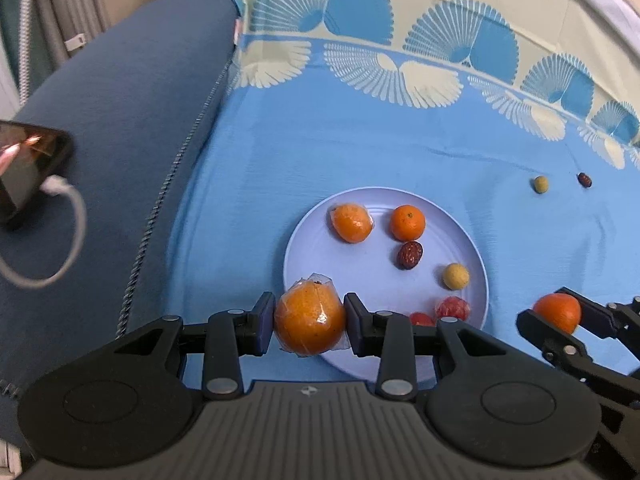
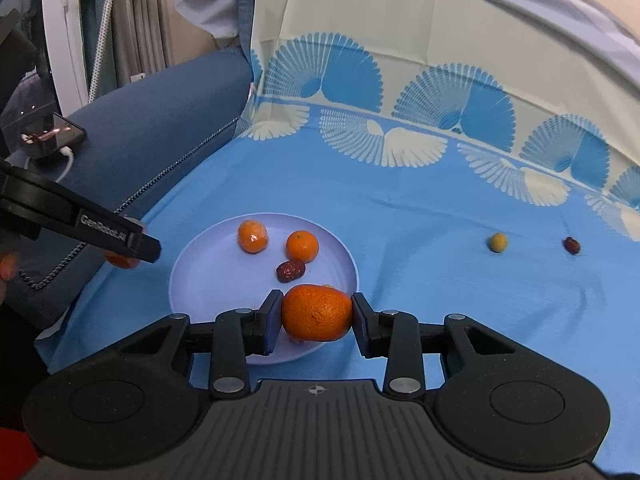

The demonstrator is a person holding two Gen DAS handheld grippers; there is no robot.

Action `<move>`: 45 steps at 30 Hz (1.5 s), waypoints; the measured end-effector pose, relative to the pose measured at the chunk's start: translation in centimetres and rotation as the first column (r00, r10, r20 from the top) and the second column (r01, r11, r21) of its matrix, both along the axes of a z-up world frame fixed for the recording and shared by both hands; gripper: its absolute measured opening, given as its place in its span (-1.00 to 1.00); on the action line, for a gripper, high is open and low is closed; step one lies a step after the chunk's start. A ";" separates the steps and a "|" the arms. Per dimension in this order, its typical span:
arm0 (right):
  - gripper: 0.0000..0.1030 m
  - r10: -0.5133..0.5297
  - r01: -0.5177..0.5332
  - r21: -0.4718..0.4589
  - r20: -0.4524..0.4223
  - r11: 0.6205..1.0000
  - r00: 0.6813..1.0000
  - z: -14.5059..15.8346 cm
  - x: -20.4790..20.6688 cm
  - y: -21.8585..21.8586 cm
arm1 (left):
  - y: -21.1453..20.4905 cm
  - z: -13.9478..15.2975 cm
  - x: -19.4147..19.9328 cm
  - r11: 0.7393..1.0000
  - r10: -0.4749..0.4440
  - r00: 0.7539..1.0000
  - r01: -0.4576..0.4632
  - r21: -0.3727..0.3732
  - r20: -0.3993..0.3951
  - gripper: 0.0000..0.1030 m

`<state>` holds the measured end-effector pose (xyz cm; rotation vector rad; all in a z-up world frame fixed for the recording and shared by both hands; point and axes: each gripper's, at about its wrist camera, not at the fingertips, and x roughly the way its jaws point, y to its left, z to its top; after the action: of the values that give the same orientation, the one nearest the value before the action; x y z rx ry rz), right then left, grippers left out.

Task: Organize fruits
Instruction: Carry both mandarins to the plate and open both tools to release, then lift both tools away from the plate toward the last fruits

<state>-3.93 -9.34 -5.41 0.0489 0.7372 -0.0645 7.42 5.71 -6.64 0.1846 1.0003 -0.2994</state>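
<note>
My left gripper (image 1: 310,322) is shut on a plastic-wrapped orange (image 1: 310,320), held over the near left rim of a pale lilac plate (image 1: 320,252). My right gripper (image 2: 316,316) is shut on a bare tangerine (image 2: 317,312) above the plate's (image 2: 200,276) near right edge. The plate holds a wrapped orange (image 1: 352,223), a tangerine (image 1: 407,222), a dark red date (image 1: 409,255), a small yellow fruit (image 1: 456,276) and two red fruits (image 1: 452,308). In the left wrist view the right gripper (image 1: 560,316) shows at the right with its tangerine (image 1: 558,312).
Everything lies on a blue cloth (image 2: 440,272) with fan patterns. A loose yellow fruit (image 2: 497,242) and a dark date (image 2: 572,245) sit on the cloth far right of the plate. A dark blue sofa arm (image 1: 120,120) at the left bears a phone (image 1: 28,168) with a white cable.
</note>
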 end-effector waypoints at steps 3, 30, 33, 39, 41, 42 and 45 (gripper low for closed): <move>-0.26 0.018 -0.018 0.004 -0.020 1.000 1.000 -1.1 1.9 0.1 | -1.0 -1.2 1.2 1.000 -0.016 1.000 0.016 0.020 -0.002 -0.21; 0.97 0.052 -0.046 0.046 -0.120 0.998 0.991 -0.5 -3.3 0.2 | 3.0 0.8 -5.7 0.999 0.013 1.000 -0.013 0.038 -0.005 0.99; 0.99 0.045 -0.046 -0.011 -0.062 0.999 0.997 1.0 -5.5 1.0 | 3.2 1.8 -7.9 0.998 0.008 1.000 -0.009 0.059 0.015 0.99; 0.99 0.023 -0.022 -0.034 0.045 0.999 0.999 3.9 -8.7 1.8 | 3.5 4.1 -12.2 0.997 -0.012 0.995 0.005 0.073 0.096 0.99; 0.99 0.036 -0.033 -0.045 0.066 0.998 0.997 4.3 -10.0 2.4 | 3.5 4.6 -13.3 0.997 -0.023 0.993 0.014 0.078 0.114 0.99; 0.99 0.045 -0.041 -0.052 0.075 0.998 0.996 4.4 -10.5 2.7 | 3.4 4.8 -13.7 0.997 -0.026 0.992 0.017 0.080 0.121 0.99; 0.99 0.064 -0.055 -0.080 0.114 0.995 0.991 5.2 -11.8 3.3 | 3.3 5.5 -14.8 0.996 -0.037 0.988 0.024 0.087 0.150 0.99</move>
<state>-15.77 -6.02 -0.18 -0.0421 0.6186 -0.0329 -7.39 9.01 -1.17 0.2958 0.8604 -0.2672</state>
